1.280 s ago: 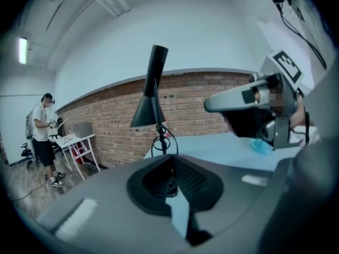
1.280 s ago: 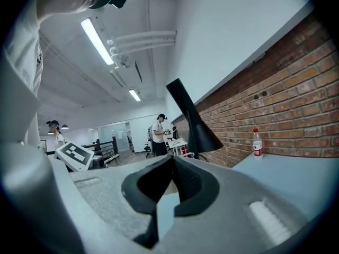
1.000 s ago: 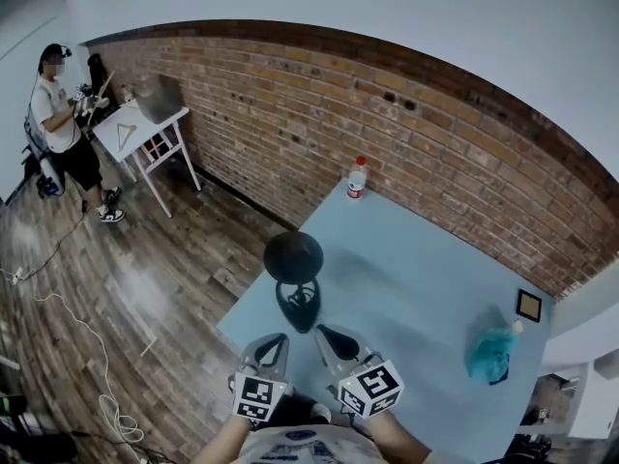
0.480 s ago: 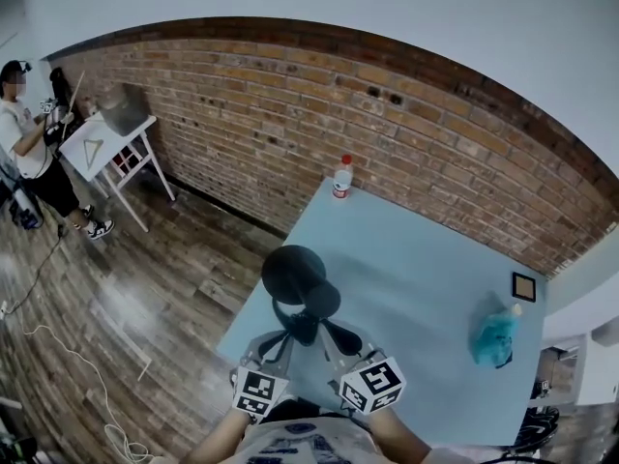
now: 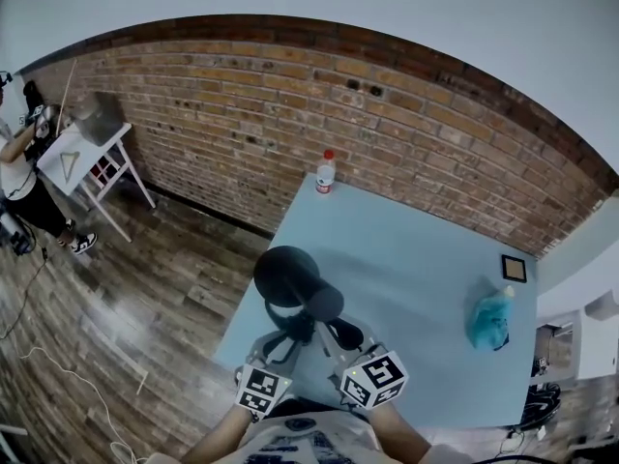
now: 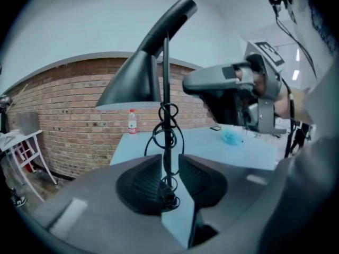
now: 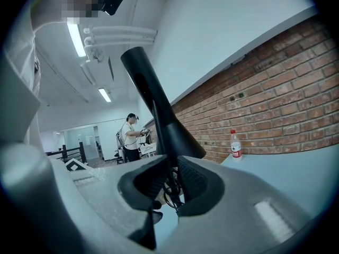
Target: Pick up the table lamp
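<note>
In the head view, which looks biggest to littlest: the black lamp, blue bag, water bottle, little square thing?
1. Black lamp, also nearest the camera.
2. Blue bag.
3. Water bottle and little square thing: too alike to rank.

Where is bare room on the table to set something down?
The table is bare in its middle, between bottle, lamp and bag, and at the near right corner. Crowded only at the near left edge, round the lamp.
</note>
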Demonstrator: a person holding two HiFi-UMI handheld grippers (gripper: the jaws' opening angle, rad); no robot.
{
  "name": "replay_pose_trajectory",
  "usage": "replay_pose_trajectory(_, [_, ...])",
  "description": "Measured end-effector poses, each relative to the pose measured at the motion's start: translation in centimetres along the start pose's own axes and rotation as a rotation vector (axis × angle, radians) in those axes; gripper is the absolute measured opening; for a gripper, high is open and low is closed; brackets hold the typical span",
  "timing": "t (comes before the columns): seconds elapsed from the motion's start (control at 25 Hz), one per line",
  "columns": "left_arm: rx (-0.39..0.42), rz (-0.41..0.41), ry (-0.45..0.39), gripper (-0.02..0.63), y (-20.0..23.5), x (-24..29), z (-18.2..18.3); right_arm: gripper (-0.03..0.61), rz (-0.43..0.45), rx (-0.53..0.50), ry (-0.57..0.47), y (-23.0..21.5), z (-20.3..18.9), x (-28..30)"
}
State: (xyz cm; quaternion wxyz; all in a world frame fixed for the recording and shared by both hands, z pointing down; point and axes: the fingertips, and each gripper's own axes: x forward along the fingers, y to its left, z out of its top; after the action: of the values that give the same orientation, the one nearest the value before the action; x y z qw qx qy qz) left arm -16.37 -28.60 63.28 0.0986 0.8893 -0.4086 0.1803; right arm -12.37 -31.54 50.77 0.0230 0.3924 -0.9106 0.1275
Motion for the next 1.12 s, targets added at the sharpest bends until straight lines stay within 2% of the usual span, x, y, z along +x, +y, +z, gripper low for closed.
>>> replay_pose_trajectory(0.28, [-0.02, -0.039, -0.001, 0.142, 0.1, 1.3, -0.6, 0.16, 0.038, 0.014, -0.007, 0.5, 0.1, 0.6])
replay_pose_trajectory(0.72, [-0.039, -0.094, 0.043, 0.143, 0.0, 4.2, -1.8, 0.155, 0.11, -0.035, 0.045, 1.1, -0.5, 2.5])
replay_pose_trajectory(1.12, [-0.043, -0.09, 0.064, 0.141, 0.5, 5.9, -2.5, 0.15, 0.154, -0.033, 0.075, 1.0, -1.5, 3.9])
